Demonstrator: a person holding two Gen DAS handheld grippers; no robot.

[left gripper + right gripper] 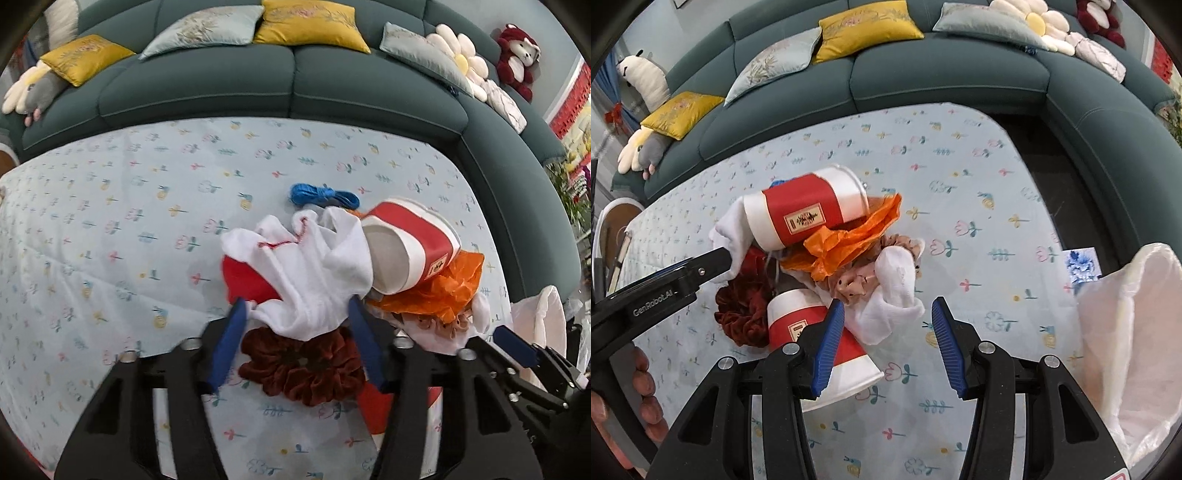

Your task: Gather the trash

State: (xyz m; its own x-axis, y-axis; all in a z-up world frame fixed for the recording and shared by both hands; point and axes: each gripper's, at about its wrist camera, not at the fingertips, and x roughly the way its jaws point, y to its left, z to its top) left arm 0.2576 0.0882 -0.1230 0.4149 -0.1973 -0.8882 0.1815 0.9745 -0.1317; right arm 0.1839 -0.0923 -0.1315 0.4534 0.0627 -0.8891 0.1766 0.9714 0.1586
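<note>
Trash lies heaped on the floral tablecloth (997, 177). The left gripper (295, 306) is spread wide around a white sock (306, 273), not clamping it. The right gripper (886, 314) gapes wide, empty, above another white sock (894, 295), beside a fallen red-and-white paper cup (827, 350).
</note>
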